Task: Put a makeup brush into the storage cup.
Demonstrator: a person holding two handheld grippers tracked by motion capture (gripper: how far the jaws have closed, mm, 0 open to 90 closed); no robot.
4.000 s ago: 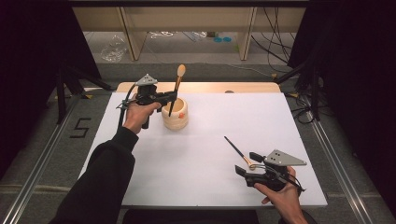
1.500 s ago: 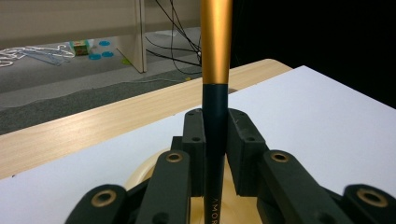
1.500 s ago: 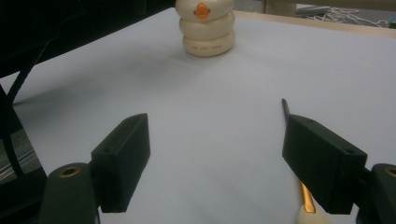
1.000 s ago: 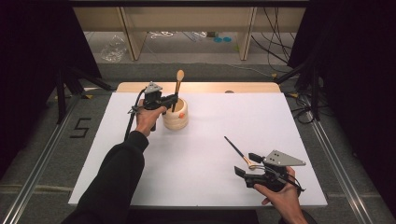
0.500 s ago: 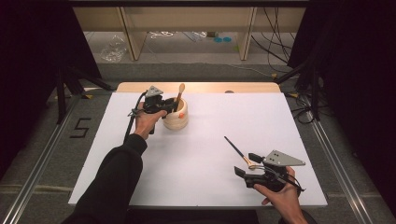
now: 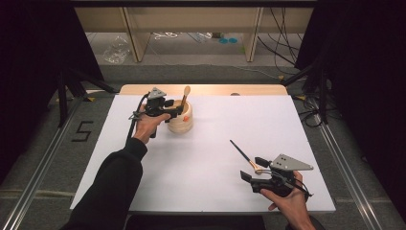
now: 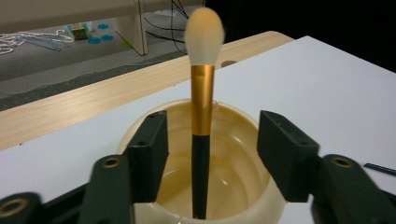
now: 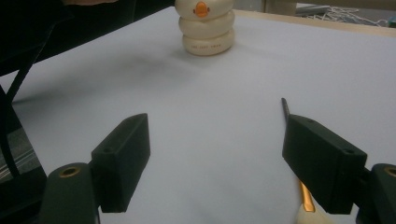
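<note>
One brush [image 7: 201,140] stands in the cup [image 7: 233,186], between my left hand-held gripper's [image 7: 210,140] jaws, which have just spread apart: released.

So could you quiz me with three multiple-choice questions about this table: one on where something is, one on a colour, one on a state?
1. Where is the white-tipped makeup brush?
A. Standing in the cream holder
B. Lying on the floor
C. Under the white sheet

2. What colour is the band below its bristles?
A. Blue
B. Gold
C. Red

3. How does the left claw stand to that brush?
A. Clamped on it
B. Open, jaws clear of it on both sides
C. Far from it

Answers: 1 A, its handle rises from inside the holder. 2 B, the left gripper view shows a gold band. 3 B, the jaws have just been opening and gaps show on each side.
</note>
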